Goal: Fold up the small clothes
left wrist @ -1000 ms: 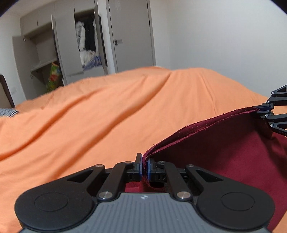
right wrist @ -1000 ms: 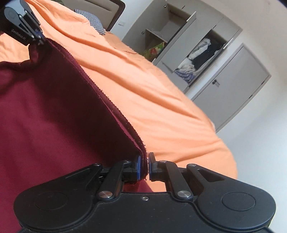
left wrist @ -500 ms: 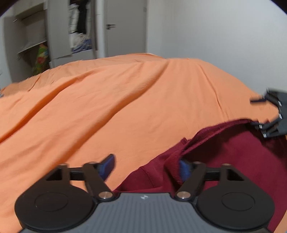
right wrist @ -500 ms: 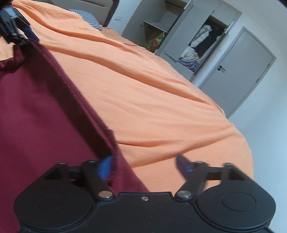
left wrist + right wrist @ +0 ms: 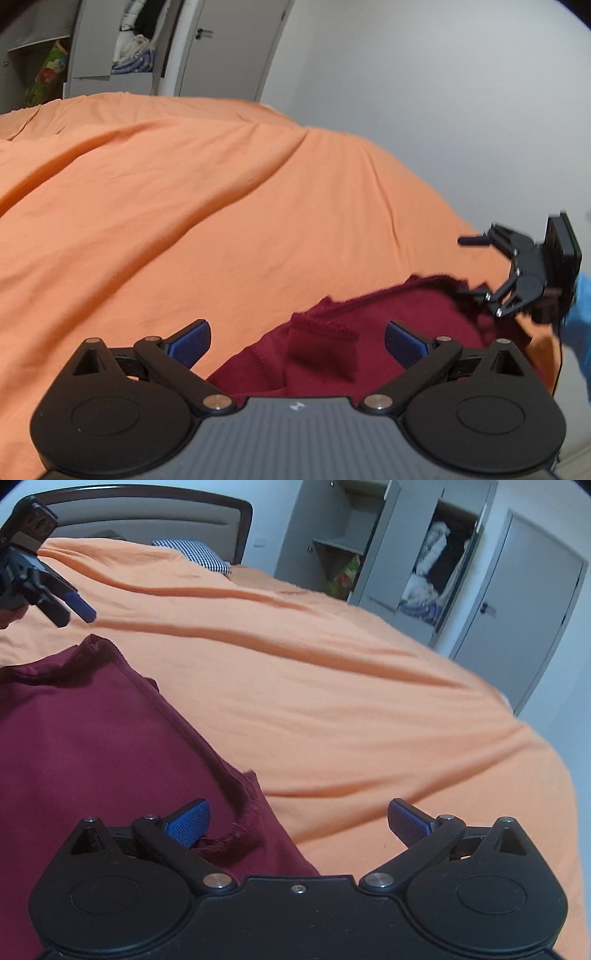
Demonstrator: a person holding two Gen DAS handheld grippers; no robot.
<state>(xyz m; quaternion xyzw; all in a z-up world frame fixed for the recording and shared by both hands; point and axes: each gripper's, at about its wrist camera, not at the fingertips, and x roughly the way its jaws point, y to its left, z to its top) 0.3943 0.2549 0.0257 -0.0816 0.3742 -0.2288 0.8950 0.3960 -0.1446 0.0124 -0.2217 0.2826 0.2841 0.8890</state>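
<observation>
Left gripper (image 5: 297, 341): fingers spreading wide, gripping nothing — maroon garment (image 5: 332, 350) lying between and just beyond the blue pads (image 5: 190, 341). Right gripper (image 5: 297, 821): likewise standing wide, empty — garment hem (image 5: 243, 819) resting just beside the left pad, cloth spreading flat on the orange bedsheet (image 5: 332, 701).

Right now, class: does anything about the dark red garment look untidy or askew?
Yes. On the maroon garment a small flap at the left corner sticks up, so the folded edge isn't flat on the orange bedsheet.
</observation>
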